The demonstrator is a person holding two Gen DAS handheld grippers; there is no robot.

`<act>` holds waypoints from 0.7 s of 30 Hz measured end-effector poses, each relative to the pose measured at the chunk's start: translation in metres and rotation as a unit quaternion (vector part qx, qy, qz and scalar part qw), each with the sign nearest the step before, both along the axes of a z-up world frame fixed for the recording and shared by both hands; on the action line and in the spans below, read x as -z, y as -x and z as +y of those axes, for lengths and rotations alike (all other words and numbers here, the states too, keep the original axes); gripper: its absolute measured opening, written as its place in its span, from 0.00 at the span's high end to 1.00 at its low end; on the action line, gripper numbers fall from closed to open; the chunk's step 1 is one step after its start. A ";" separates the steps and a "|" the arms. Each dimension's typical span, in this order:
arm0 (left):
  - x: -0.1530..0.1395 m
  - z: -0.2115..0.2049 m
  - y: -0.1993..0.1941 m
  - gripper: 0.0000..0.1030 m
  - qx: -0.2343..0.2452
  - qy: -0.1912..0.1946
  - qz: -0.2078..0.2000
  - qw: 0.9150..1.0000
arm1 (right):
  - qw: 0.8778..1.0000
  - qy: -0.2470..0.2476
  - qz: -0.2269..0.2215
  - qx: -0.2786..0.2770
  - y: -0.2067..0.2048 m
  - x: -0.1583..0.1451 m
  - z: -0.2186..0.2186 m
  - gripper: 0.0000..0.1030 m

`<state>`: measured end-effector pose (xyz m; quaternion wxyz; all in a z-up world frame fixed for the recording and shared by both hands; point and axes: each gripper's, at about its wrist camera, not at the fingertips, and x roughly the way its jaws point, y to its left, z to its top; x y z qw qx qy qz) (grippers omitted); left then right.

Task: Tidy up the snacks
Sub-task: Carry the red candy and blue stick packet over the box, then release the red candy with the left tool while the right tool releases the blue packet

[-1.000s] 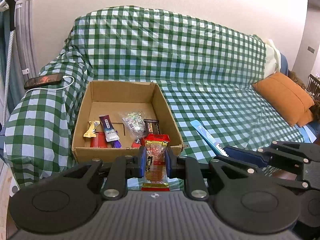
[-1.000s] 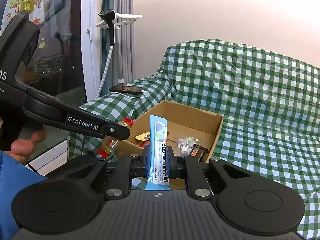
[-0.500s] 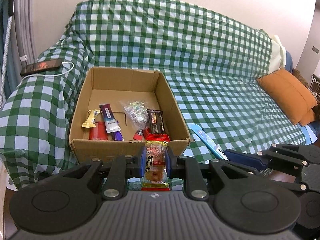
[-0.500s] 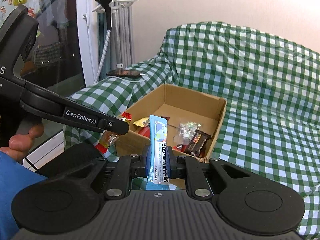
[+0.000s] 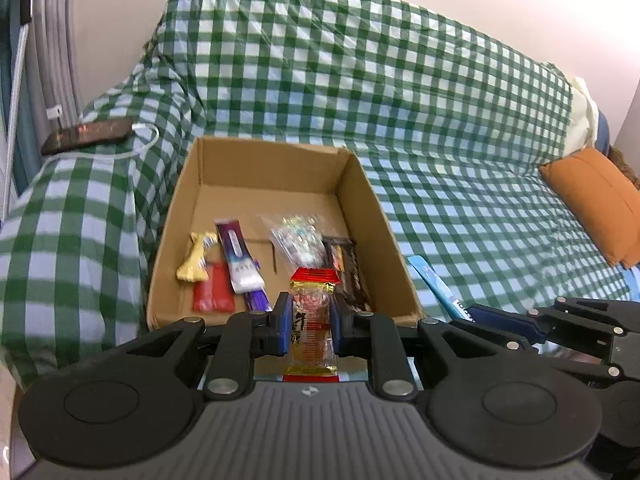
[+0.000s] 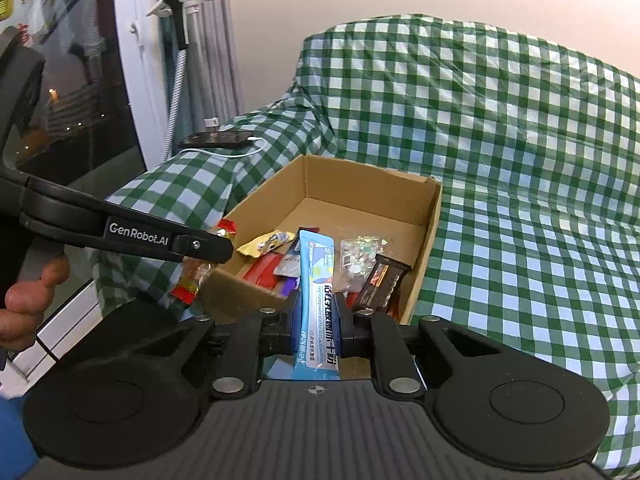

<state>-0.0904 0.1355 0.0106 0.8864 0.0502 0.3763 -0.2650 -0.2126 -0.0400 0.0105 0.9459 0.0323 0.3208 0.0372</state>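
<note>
left gripper [image 5: 310, 322] clamping red snack [image 5: 312, 320], right gripper [image 6: 318, 330] clamping blue packet [image 6: 318, 300], cardboard box [image 5: 360, 184]

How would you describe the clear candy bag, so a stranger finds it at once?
On the green checked sofa stands an open cardboard box. Inside, right of the middle, lies the candy bag, beside a dark brown bar. It alone is transparent, showing small glittery sweets.

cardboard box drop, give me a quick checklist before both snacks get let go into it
1. Left gripper shut on the red and gold snack: ok.
2. Right gripper shut on the blue snack stick: ok.
3. Cardboard box open, no lid: ok.
4. Bare floor left at the back of the box: ok.
5. Grippers apart from each other: ok.
6. Snacks fully over the box opening: cannot tell.
</note>
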 end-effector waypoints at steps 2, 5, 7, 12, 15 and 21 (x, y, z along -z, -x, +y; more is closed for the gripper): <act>0.000 -0.003 -0.011 0.79 -0.004 0.000 -0.004 1.000 | 1.000 -0.004 0.007 0.006 -0.012 0.003 -0.005 0.84; 0.002 -0.007 -0.032 0.79 -0.014 0.002 0.000 1.000 | 1.000 -0.013 0.018 0.013 -0.033 0.008 -0.012 0.84; 0.003 -0.012 -0.046 0.79 -0.020 -0.001 0.003 1.000 | 0.999 -0.016 0.024 0.017 -0.048 0.012 -0.015 0.84; 0.013 -0.024 -0.082 0.79 -0.035 -0.014 0.005 0.999 | 0.999 -0.018 0.037 0.022 -0.082 0.025 -0.023 0.84; 0.022 -0.031 -0.102 0.79 -0.041 -0.023 0.008 0.999 | 0.998 -0.018 0.047 0.026 -0.101 0.035 -0.030 0.84; 0.043 -0.044 -0.137 0.79 -0.049 -0.040 0.024 0.998 | 0.997 -0.021 0.066 0.038 -0.133 0.057 -0.044 0.83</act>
